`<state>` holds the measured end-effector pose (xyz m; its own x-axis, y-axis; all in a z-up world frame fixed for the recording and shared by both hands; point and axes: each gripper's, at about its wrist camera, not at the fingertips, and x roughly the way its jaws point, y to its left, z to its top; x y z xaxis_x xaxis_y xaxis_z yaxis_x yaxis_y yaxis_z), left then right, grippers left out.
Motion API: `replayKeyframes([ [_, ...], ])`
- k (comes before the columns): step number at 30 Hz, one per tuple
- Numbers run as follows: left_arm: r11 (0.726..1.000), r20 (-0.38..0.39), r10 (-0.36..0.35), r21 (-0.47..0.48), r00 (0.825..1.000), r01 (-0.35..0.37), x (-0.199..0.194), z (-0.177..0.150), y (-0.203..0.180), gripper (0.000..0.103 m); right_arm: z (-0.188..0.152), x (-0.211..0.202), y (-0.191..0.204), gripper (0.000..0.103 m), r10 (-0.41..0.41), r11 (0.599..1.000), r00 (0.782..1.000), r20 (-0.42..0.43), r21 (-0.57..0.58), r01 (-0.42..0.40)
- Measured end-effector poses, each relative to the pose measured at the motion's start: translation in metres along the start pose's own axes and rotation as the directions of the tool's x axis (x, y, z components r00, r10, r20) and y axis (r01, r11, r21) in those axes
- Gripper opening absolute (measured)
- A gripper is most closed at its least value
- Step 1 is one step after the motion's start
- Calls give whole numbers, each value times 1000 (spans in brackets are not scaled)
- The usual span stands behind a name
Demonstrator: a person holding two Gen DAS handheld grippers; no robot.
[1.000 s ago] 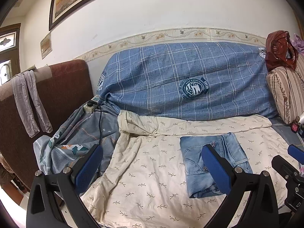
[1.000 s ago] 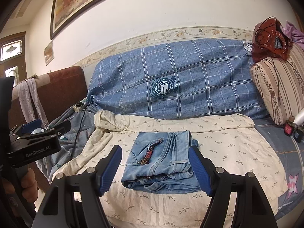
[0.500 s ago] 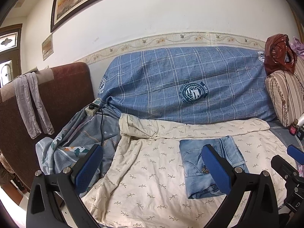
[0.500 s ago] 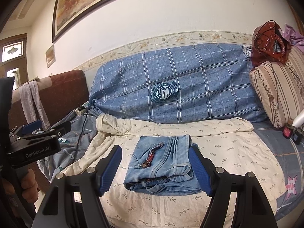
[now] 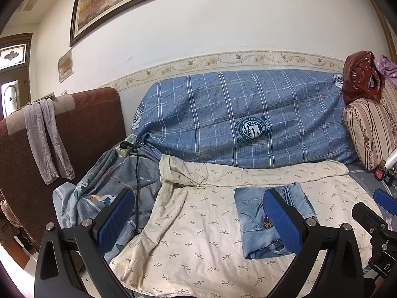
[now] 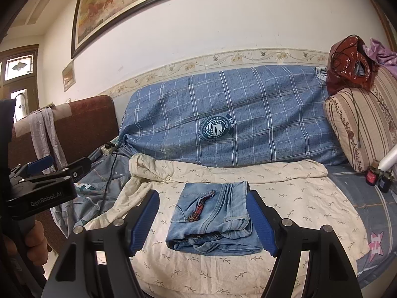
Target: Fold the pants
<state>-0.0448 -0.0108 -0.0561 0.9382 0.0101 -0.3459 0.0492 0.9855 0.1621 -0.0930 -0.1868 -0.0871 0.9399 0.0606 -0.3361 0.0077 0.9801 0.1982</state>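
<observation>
At the far left a brown sofa back [image 5: 82,129] carries a draped grey cloth [image 5: 47,144], and beside it a power strip [image 5: 125,146] sits on rumpled blue bedding. The left gripper [image 5: 198,219] hangs with its jaws wide apart and nothing between them, over the cream leaf-print sheet [image 5: 193,233]. Further right the folded pants [image 6: 213,221] lie flat on that sheet — the right gripper [image 6: 203,221] is held in front of them, jaws spread and empty, pads clear of the denim — with a striped cushion [image 6: 359,124] at the far right.
</observation>
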Motion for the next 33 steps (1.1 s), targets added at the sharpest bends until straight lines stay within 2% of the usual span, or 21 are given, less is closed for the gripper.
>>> replayKeyframes([
  [33, 1000, 86, -5, -27, 996, 7, -63, 6, 16, 103, 10, -61, 20, 76, 8, 999, 994, 106, -37, -4],
])
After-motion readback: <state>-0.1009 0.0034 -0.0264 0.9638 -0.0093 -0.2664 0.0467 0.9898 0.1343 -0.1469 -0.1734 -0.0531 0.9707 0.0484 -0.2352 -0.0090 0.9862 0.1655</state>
